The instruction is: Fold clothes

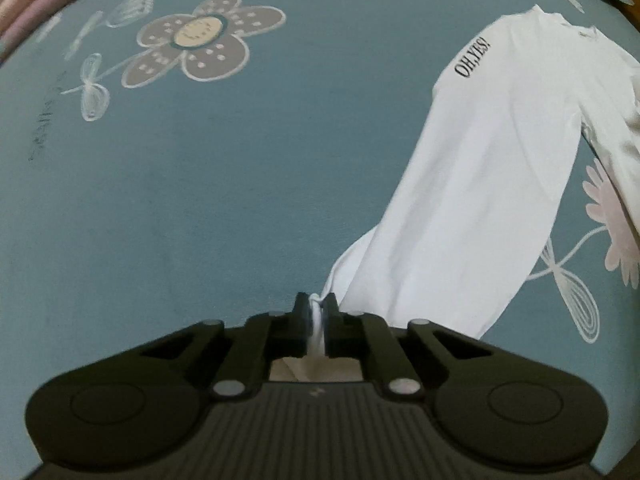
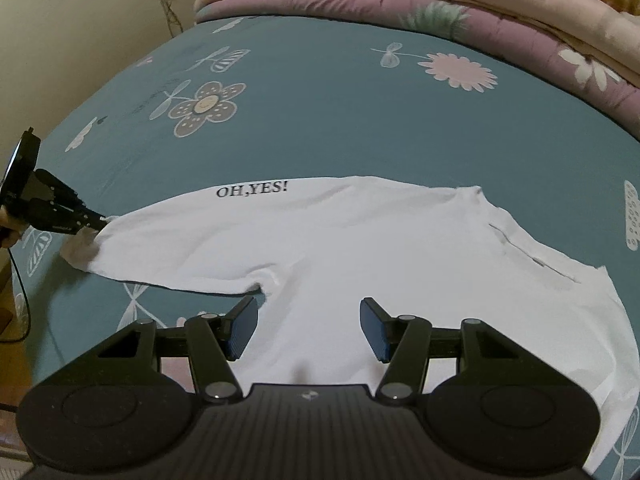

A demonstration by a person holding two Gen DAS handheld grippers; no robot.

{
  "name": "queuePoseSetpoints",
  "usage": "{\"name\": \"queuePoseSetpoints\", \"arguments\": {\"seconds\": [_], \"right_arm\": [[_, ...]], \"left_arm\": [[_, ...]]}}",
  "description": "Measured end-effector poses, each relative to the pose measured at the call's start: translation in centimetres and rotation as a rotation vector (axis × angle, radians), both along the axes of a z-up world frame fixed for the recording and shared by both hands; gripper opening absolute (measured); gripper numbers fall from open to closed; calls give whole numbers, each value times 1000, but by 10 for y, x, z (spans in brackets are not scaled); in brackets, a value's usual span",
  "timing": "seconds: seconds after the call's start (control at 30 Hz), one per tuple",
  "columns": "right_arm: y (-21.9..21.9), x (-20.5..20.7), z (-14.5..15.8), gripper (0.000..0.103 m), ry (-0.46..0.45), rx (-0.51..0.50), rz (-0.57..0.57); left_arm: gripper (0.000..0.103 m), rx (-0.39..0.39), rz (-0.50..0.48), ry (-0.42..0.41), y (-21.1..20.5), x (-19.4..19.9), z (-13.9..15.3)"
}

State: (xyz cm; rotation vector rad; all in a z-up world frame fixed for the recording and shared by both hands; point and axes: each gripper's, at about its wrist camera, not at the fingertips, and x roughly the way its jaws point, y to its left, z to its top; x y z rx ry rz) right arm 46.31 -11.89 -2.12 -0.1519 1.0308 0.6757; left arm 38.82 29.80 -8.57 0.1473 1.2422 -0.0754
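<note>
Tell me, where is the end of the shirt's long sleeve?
In the right wrist view it is far left on the blue bed sheet, pinched in the left tongs, past the "OH,YES!" print.

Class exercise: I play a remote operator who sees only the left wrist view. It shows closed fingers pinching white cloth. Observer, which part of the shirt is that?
Observer: The cuff end of the sleeve printed "OH,YES!"; the left gripper pinches its tip.
Operator: Where is the right gripper?
Observer: The right gripper is open above the white shirt, near the armpit, holding nothing.
Operator: What lies past the shirt?
Observer: Folded quilts stacked along the far side of the bed sheet.
</note>
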Motion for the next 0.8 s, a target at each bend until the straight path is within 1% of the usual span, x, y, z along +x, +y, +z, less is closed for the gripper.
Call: {"name": "queuePoseSetpoints", "arguments": {"seconds": [0.03,0.1,0.13,0.17,0.2,0.23,0.27,0.3,0.33,0.37,0.4,0.43,0.47,0.6,0.67,0.73,0.8], "right_arm": [[1,-1,1,62,-3,-2,5],[0,-1,2,62,-10,-8,11],[0,-1,1,62,-9,-11,10],[-1,-1,0,62,-4,-13,5],[-3,-2,-1,62,1,-15,1],[-4,-2,-1,62,6,-16,-5],[-4,-3,-2,62,11,-14,-9],[-5,-4,-2,62,14,-11,-12],[-5,-5,-2,62,16,-8,-12],[-5,-6,-2,62,17,-7,-11],[-4,-8,-2,63,18,-7,-9],[-4,-9,-2,63,20,-6,-7],[-3,-10,-3,63,22,-5,-5],[-2,-15,-5,63,27,-6,0],[-4,-17,-5,63,23,-14,-1],[-10,-17,-4,65,23,-22,-12],[-15,-17,-3,65,26,-27,-26]], "left_arm": [[4,0,31,-24,2,-1,3],[4,-52,164,-81,21,-6,12],[5,-76,217,-93,28,-7,12],[6,-100,268,-103,36,-8,12],[6,-102,304,-92,39,-9,10],[9,-101,339,-78,42,-9,9],[14,-89,346,-89,42,-11,10],[16,-87,352,-124,40,-16,15],[21,-88,357,-161,37,-20,20],[30,-88,363,-198,35,-25,24],[35,-107,368,-224,33,-29,26],[44,-124,372,-227,32,-32,25],[47,-127,379,-225,31,-33,24],[48,-134,407,-215,25,-36,21],[37,-137,421,-210,23,-37,20],[46,-141,435,-205,20,-38,18],[46,-144,449,-199,18,-39,17]]}}
